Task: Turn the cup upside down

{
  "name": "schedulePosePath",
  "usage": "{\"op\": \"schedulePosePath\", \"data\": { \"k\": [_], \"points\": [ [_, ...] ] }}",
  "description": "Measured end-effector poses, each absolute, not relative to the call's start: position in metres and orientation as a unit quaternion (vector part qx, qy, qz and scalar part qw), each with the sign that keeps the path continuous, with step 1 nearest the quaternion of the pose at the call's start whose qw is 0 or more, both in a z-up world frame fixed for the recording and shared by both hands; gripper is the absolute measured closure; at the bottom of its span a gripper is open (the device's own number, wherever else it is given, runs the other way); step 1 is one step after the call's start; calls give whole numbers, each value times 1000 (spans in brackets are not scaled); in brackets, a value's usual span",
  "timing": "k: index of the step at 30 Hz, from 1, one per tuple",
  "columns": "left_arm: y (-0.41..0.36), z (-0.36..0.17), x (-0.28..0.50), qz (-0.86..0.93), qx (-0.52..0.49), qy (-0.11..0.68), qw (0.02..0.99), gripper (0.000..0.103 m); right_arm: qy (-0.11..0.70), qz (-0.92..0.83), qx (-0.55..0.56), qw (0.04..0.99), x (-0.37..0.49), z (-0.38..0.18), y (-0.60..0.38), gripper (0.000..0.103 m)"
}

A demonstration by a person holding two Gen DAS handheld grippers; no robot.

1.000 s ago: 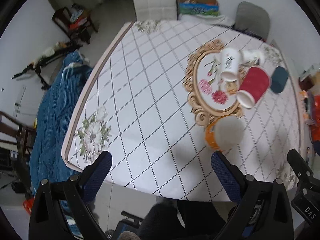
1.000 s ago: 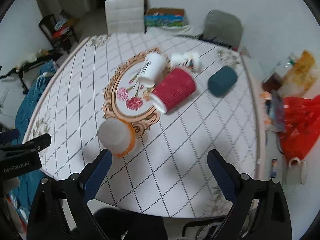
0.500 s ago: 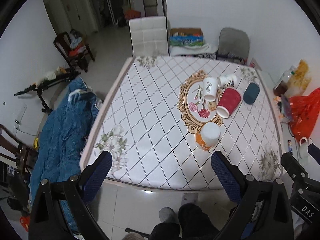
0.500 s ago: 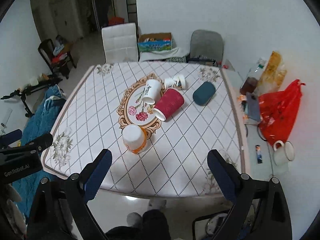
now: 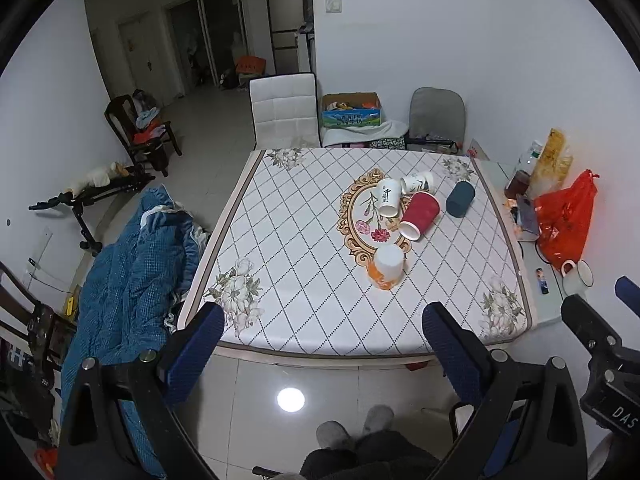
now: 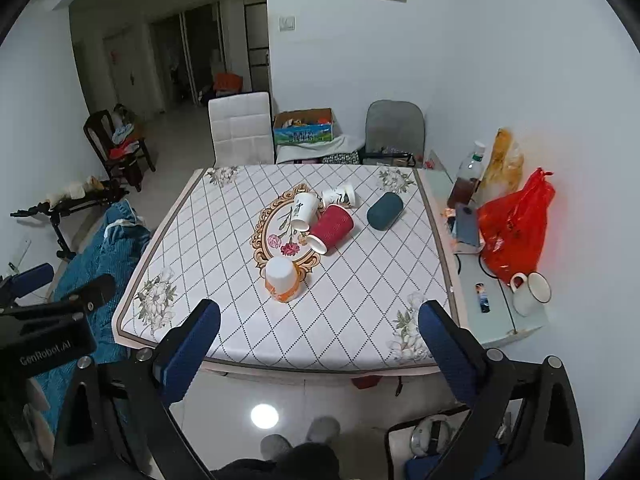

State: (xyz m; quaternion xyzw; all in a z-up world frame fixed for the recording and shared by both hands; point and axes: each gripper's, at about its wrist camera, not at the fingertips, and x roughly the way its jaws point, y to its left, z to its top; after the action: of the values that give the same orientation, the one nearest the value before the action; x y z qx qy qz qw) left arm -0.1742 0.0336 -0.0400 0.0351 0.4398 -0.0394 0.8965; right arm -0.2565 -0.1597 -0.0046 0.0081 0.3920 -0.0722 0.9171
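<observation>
An orange cup (image 5: 387, 267) (image 6: 281, 280) stands upside down, white base up, near the table's middle front. A red ribbed cup (image 5: 419, 216) (image 6: 330, 229), a white paper cup (image 5: 388, 197) (image 6: 303, 211), a small patterned cup (image 5: 419, 182) (image 6: 340, 196) and a dark teal cup (image 5: 460, 199) (image 6: 384, 211) lie on their sides farther back. My left gripper (image 5: 322, 338) and right gripper (image 6: 318, 336) are both open and empty, held high and well back from the table's near edge.
The table (image 5: 304, 280) has a white diamond-pattern cloth. A side shelf (image 6: 500, 304) on the right holds a red bag (image 6: 514, 228), a white mug (image 6: 530, 292) and bottles. Chairs (image 5: 284, 110) stand behind. A blue quilt (image 5: 128, 280) lies left. The person's feet (image 6: 298, 438) show on the tiled floor.
Both grippers have pulled up and back from the table, so the cups look much smaller. The orange cup stands where it was. Both grippers stay open.
</observation>
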Motion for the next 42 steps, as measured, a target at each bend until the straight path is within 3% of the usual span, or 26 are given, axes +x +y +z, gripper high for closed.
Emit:
{"op": "schedulePosePath", "data": {
  "k": [10,42],
  "points": [
    [21,-25,-203,-37,26,429,902,2,372,-61,4,926,-296,24,-171,2],
    [14,-11,-214,-25,21,430,902,2,397,-41,16,917,-277,12,-184,2]
  ]
}}
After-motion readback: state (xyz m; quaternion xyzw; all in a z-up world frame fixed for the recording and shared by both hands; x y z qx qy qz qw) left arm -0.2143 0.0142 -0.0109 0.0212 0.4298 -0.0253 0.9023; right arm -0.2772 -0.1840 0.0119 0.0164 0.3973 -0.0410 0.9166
